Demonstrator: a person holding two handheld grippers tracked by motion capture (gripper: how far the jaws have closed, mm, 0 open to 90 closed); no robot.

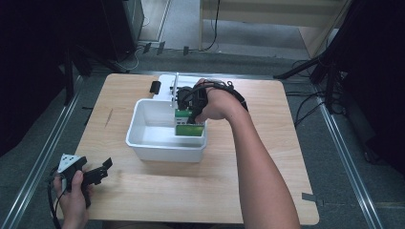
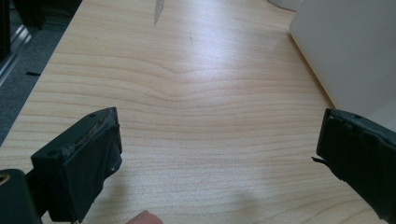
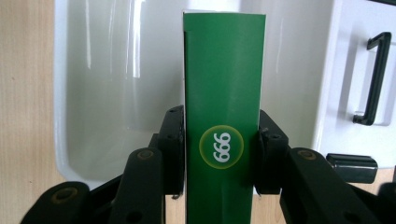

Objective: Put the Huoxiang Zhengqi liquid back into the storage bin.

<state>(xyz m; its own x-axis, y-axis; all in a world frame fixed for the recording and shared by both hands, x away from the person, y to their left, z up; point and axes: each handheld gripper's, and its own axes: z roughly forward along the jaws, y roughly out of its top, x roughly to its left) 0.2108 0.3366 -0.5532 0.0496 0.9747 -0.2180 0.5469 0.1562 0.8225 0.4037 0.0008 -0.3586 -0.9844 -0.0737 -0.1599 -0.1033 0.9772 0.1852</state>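
Right claw [image 3: 222, 154] pinching a green box [image 3: 223, 93] from both sides, jaws pressed flat on its narrow faces. Held upright inside the white tub [image 1: 143, 138], at its far right corner, under the right hand [image 1: 215, 102]. Beside the tub, a white panel with a black handle [image 3: 373, 79]. Left claw [image 2: 219, 154] spread wide, holding nothing, low over the bare wooden surface [image 2: 187, 93] near its front left corner, well apart from the tub.
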